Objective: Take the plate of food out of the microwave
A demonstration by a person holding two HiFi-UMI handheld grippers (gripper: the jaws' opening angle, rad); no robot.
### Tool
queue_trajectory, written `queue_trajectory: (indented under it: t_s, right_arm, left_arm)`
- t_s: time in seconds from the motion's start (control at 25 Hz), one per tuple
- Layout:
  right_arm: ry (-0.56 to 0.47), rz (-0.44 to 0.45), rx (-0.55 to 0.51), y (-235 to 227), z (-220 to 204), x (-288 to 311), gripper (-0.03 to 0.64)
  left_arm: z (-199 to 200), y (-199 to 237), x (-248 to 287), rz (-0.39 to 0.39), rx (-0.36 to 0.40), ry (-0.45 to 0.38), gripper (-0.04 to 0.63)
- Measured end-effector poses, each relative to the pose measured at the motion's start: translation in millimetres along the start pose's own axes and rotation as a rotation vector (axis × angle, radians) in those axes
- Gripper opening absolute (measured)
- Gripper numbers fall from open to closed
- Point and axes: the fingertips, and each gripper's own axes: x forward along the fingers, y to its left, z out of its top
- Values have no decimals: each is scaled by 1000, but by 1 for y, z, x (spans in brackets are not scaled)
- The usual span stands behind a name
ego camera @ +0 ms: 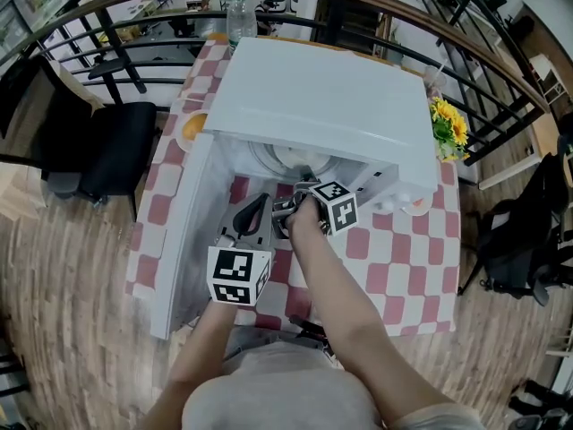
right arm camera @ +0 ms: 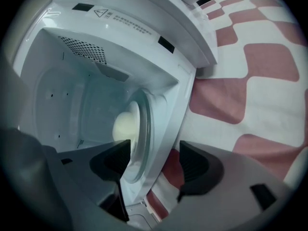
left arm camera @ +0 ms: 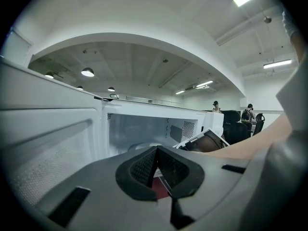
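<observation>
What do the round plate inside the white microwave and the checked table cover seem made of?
Round pale plate: likely glass or glazed ceramic; glossy, rim looks faintly translucent. Red-and-white checked table cover: probably matte cloth; no glare, though vinyl is possible.

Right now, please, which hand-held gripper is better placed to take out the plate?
Likely right: the right hand-held gripper is open at the microwave, facing the plate; the left hand-held gripper is shut, farther back.
</observation>
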Motion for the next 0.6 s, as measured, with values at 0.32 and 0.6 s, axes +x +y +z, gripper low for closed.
queue_trajectory:
  t_s: [0.32, 0.6]
  right_arm:
    - [17, -33, 13, 2, -3, 15, 318]
    - [54, -24, 26, 2, -5, 19, 327]
  left_arm:
    - [-1, 7, 3, 7, -6, 9, 2]
    - [-1, 8, 6, 1, -17, 8, 2]
